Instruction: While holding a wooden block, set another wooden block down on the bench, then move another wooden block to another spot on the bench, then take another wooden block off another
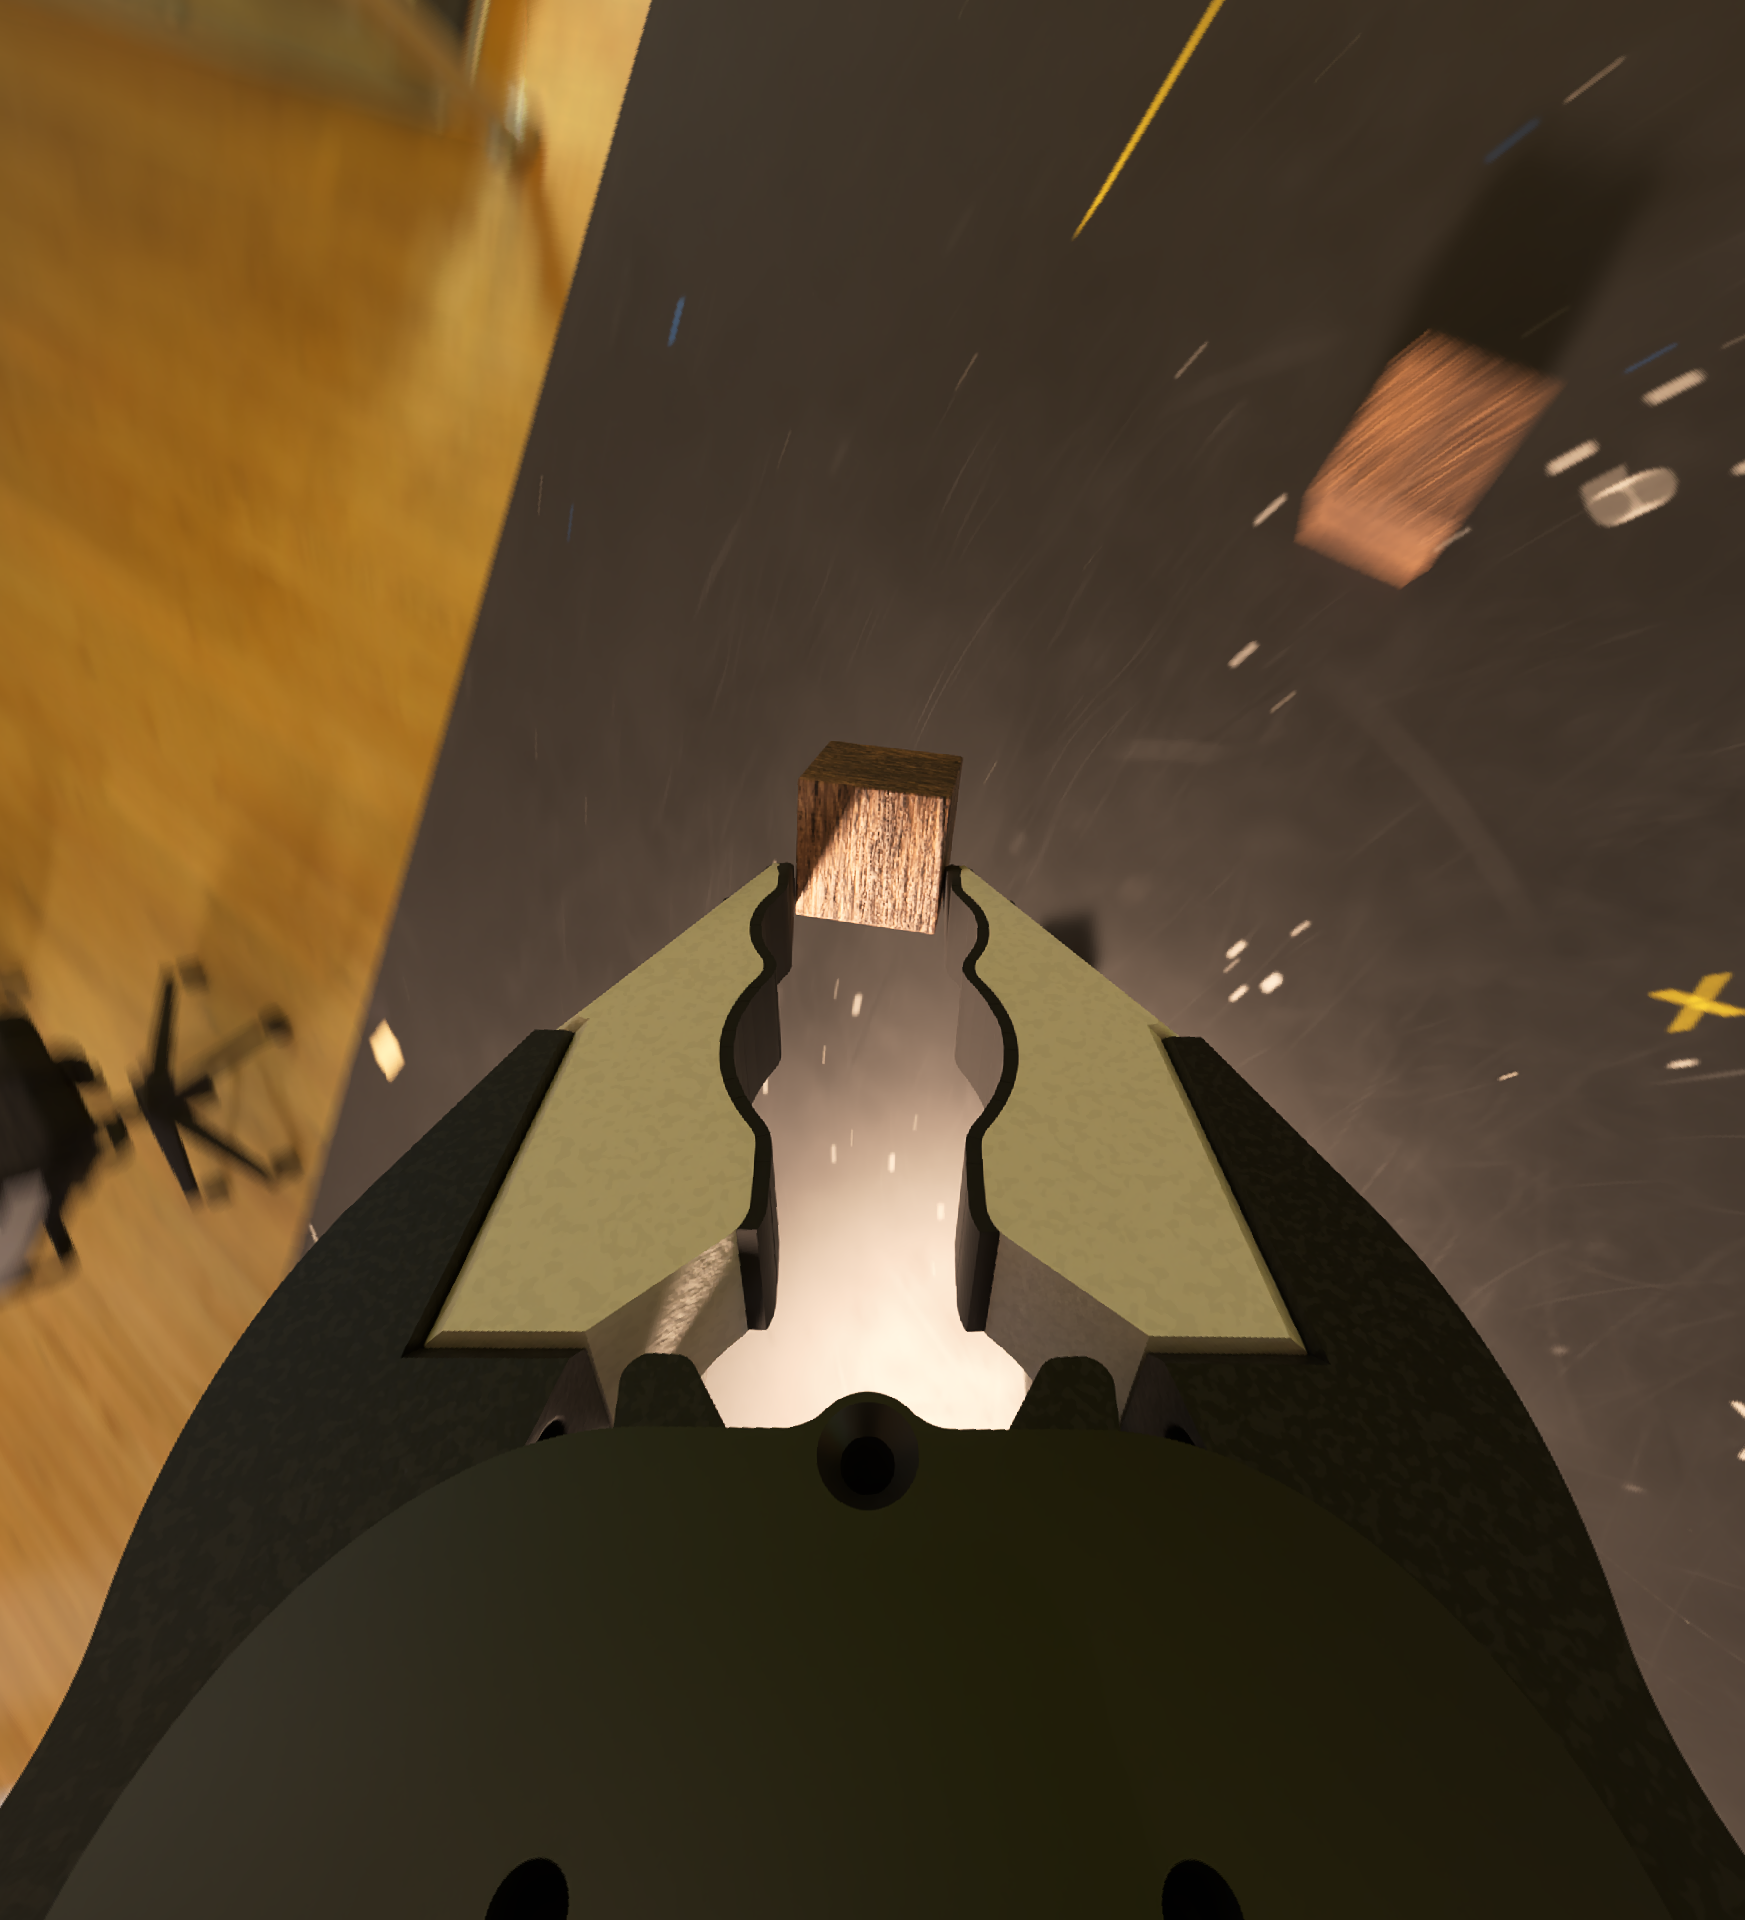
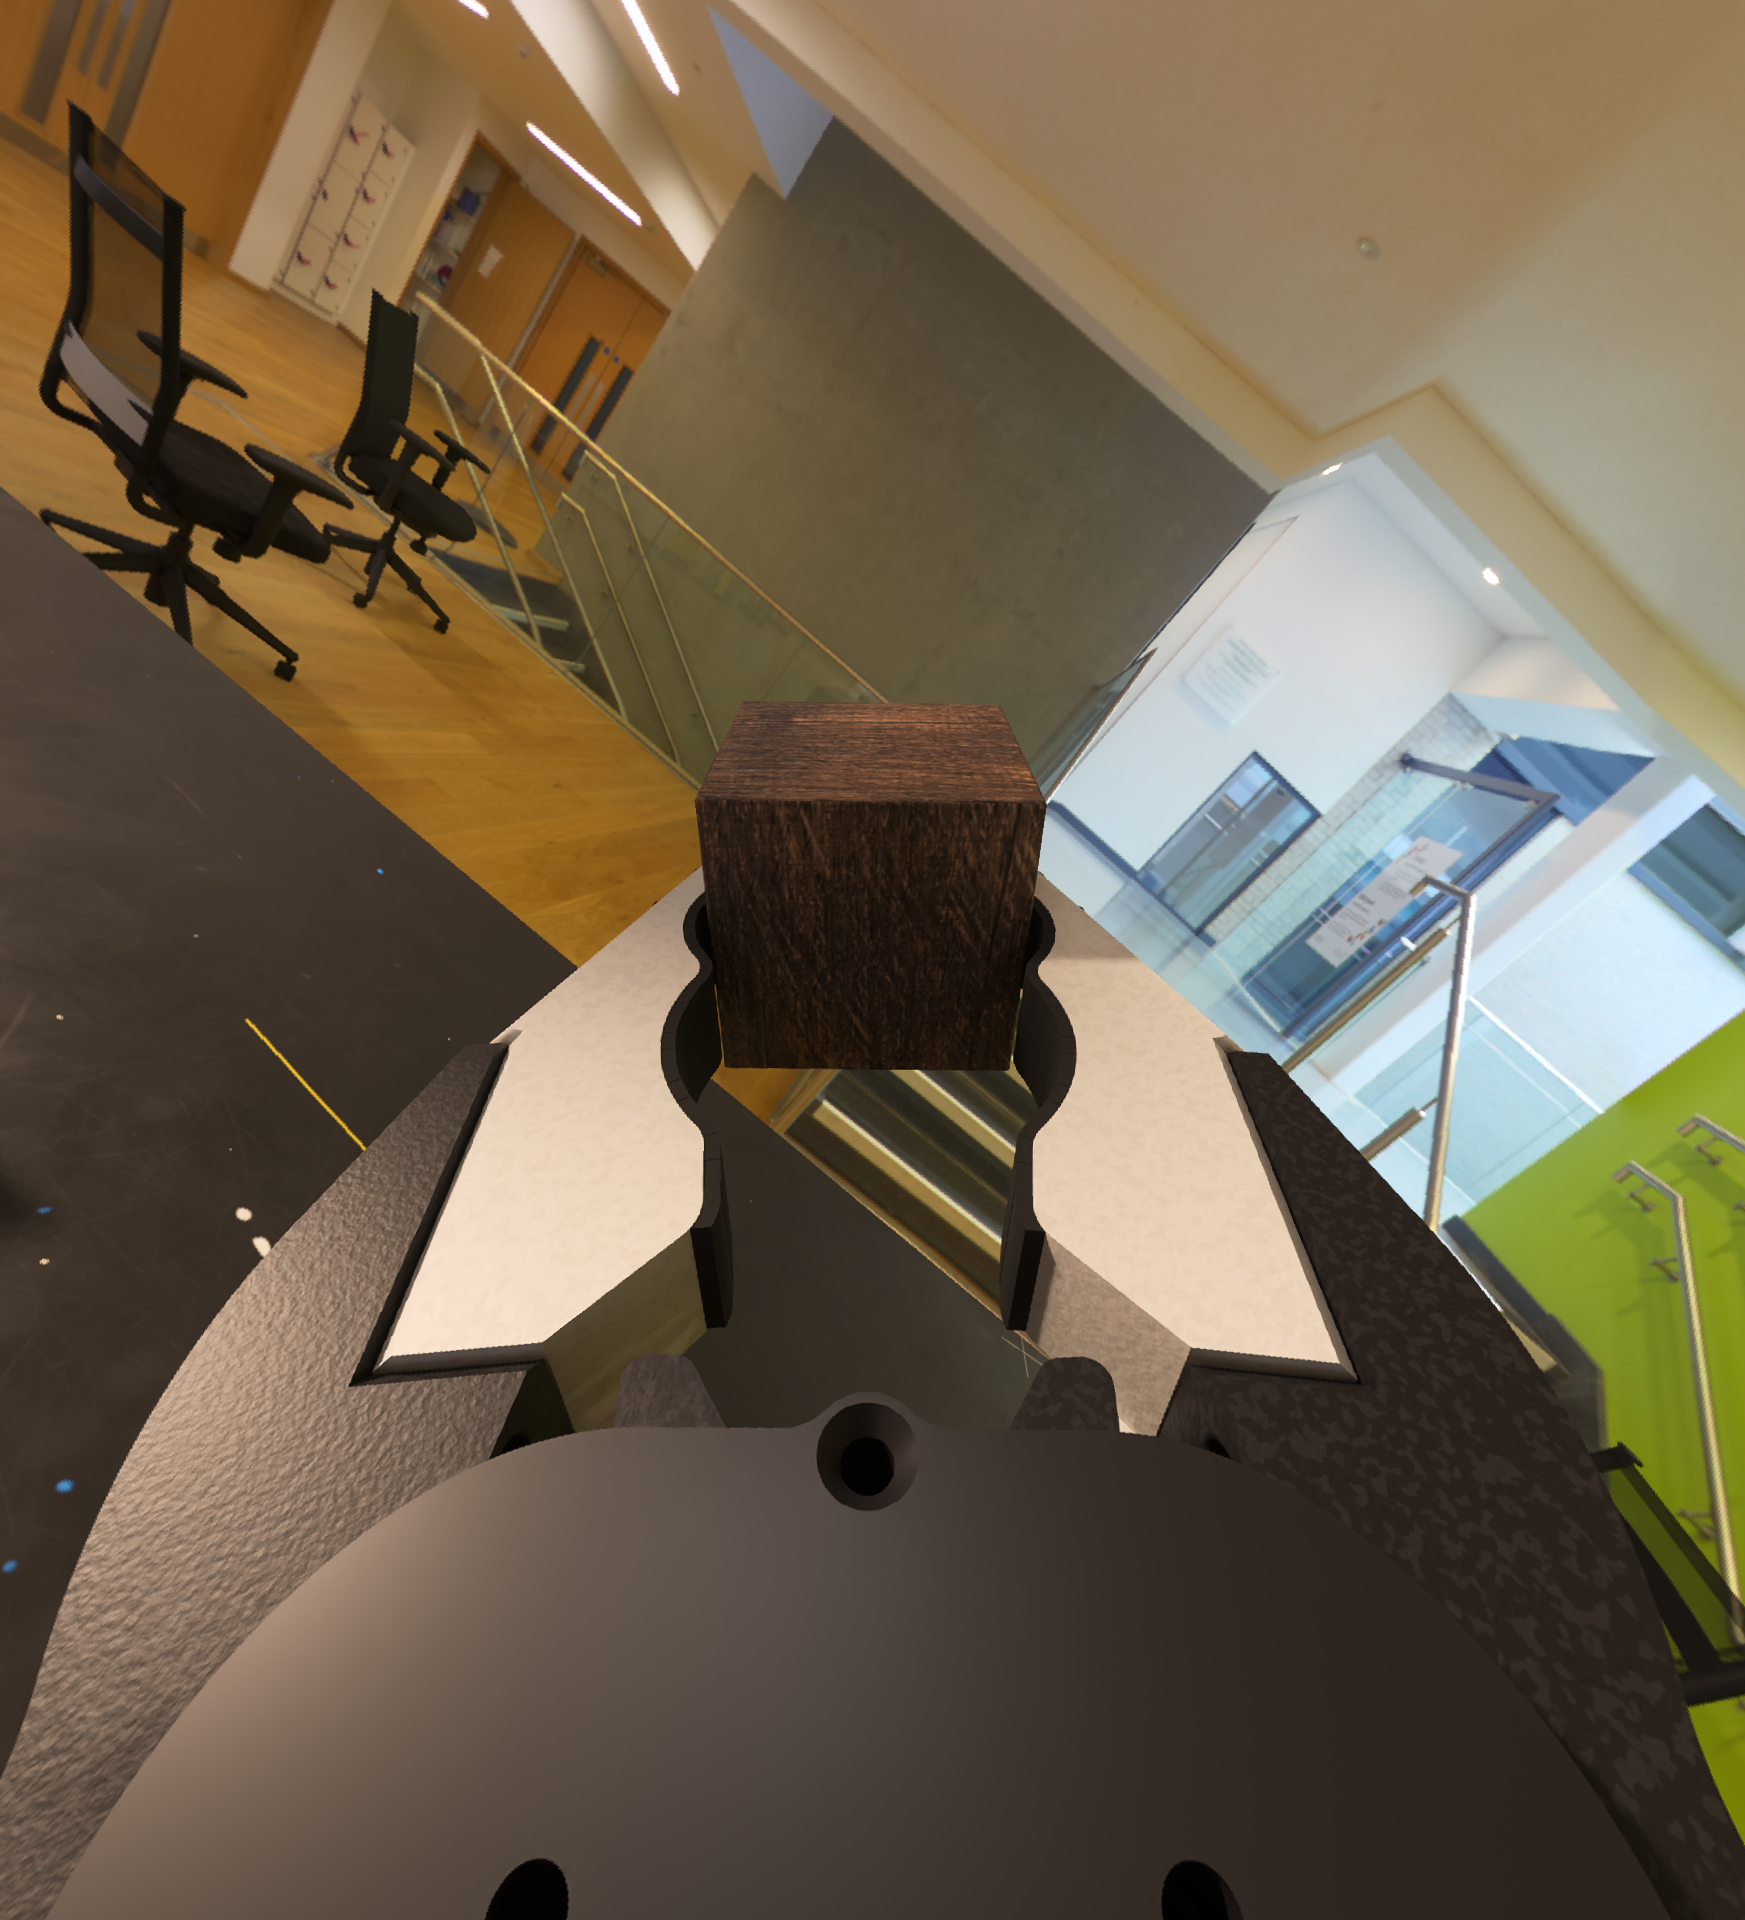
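In the left wrist view my left gripper (image 1: 868,883) is shut on a small light-brown wooden block (image 1: 873,842), pinched at the fingertips above the dark bench (image 1: 951,520). A reddish wooden block (image 1: 1424,462) lies blurred on the bench, ahead to the right. In the right wrist view my right gripper (image 2: 868,935) is shut on a large dark-brown wooden block (image 2: 868,894), held up in the air and tilted, with the bench (image 2: 120,935) at the lower left.
The bench's left edge (image 1: 494,727) runs diagonally, with wooden floor beyond it. Two black office chairs (image 2: 224,457) stand on that floor. Chalk-like marks and crosses (image 1: 1699,1003) dot the bench surface. A glass railing (image 2: 639,582) and a green wall (image 2: 1678,1299) lie past the bench.
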{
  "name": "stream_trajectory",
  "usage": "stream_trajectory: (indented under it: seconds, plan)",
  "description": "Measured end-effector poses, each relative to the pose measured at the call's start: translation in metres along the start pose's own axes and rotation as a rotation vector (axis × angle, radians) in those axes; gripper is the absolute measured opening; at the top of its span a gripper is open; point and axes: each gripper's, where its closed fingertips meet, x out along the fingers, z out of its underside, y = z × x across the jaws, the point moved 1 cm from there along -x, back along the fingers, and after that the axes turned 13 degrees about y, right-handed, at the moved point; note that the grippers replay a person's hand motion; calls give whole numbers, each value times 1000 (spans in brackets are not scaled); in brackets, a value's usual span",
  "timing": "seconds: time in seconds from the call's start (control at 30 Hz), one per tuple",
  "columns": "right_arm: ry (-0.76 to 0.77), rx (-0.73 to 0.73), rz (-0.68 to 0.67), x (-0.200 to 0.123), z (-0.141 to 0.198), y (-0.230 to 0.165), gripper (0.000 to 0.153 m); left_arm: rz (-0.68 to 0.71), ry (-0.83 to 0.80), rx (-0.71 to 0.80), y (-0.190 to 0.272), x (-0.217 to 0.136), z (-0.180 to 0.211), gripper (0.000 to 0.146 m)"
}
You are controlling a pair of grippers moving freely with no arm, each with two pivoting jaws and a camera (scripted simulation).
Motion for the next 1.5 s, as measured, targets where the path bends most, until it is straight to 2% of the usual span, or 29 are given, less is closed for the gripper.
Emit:
stream_trajectory:
  seconds: [0.1,0.17,0.23,0.43,0.57,0.8,1.03,1.1,1.17,1.23,1.33,1.43,1.5]
  plan:
    - [-19,-18,-7,1,2,-3,55,104,107,210,50,-5,-73,29]
    - [-24,-25,-15,1,2,-5,55,175,115,322,85,9,-99,29]
    - [-23,-29,-25,1,1,-7,55,256,88,399,117,34,-109,29]
    - [-4,-36,-35,3,-2,-9,55,431,-71,528,180,127,-81,29]
    - [3,-28,-35,3,-1,-7,55,487,-151,543,195,167,-57,29]
    - [7,-18,-25,2,2,-3,55,539,-196,537,202,189,-43,29]
    - [-6,-8,-25,0,7,0,55,530,-208,569,203,192,-40,28]
    - [-5,-5,-21,-1,8,1,55,514,-180,562,197,181,-51,42]
    - [-5,-2,-16,-2,9,3,55,432,-100,575,184,154,-75,47]
    - [-2,3,-8,-4,10,5,55,295,75,568,163,110,-110,46]
    - [1,13,2,-5,11,8,55,3,387,430,112,21,-151,47]
    - [-10,15,2,-5,14,8,55,-224,556,266,58,-52,-138,59]
    - [-19,14,-3,-4,16,7,55,-276,576,164,33,-71,-105,61]
